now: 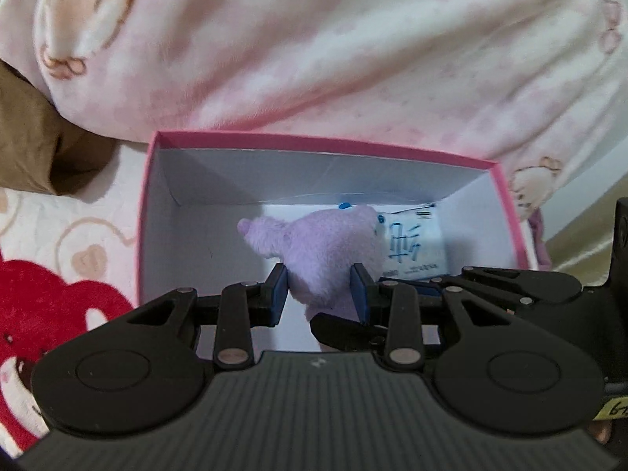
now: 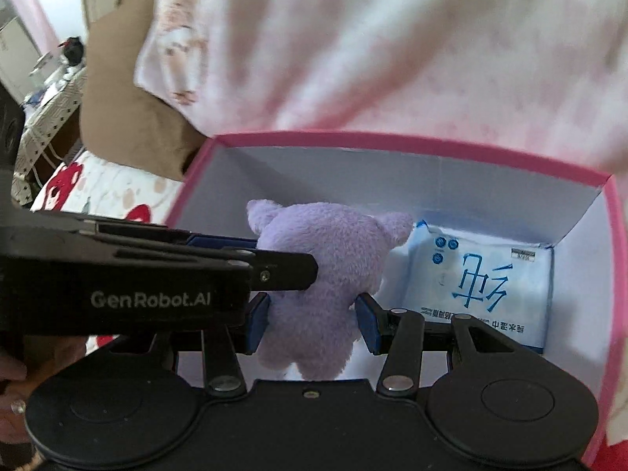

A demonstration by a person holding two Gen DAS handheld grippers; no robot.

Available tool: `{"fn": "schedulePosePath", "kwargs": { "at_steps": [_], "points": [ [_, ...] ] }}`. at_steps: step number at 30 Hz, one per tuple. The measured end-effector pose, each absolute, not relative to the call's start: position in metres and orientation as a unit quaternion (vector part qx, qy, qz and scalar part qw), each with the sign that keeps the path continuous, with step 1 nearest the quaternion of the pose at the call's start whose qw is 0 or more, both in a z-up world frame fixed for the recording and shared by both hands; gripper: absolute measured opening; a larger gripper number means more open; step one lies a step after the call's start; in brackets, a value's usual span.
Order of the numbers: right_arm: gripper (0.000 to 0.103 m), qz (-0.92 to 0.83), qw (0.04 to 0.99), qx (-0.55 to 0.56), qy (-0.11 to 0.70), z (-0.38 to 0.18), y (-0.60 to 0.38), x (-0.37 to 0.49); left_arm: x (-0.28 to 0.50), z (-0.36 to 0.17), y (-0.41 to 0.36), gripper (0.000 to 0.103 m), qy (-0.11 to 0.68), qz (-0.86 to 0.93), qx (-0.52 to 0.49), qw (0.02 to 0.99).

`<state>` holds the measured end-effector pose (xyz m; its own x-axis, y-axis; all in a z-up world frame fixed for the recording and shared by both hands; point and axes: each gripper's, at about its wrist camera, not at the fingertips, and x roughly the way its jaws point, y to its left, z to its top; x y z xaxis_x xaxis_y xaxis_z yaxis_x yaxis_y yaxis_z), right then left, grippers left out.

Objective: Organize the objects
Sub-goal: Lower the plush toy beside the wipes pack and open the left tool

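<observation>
Bed under a white sheet printed with red hearts and tan bears; on it, an open pink cardboard box, crumpled pink-white fleece blanket, brown pillow.

The plush toy is sitting between the right gripper's pads, over the open box. A tissue pack is lying in the box, right of the toy. The left gripper is clamping the toy too, and bedding is lying beyond.
</observation>
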<state>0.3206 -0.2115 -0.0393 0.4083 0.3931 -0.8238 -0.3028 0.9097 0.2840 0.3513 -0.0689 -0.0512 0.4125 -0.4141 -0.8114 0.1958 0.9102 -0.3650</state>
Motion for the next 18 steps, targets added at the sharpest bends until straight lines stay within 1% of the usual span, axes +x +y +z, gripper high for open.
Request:
{"fn": "schedulePosePath", "kwargs": {
  "at_steps": [4, 10, 13, 18],
  "points": [
    [0.053, 0.195, 0.825, 0.055, 0.528, -0.055, -0.212, 0.339, 0.365, -0.069, -0.074, 0.033, 0.521, -0.174, -0.111, 0.828],
    [0.053, 0.178, 0.817, 0.037, 0.547, -0.071, -0.205, 0.351, 0.375, -0.089, -0.078, 0.033, 0.533, -0.161, -0.123, 0.821],
    [0.056, 0.174, 0.818, 0.03, 0.548, -0.074, -0.203, 0.351, 0.379, -0.097, -0.079, 0.032, 0.537, -0.155, -0.129, 0.819],
    [0.056, 0.181, 0.809, 0.037, 0.558, -0.07, -0.209, 0.344, 0.378, -0.098, -0.088, 0.031, 0.519, -0.155, -0.097, 0.835]
  ]
}}
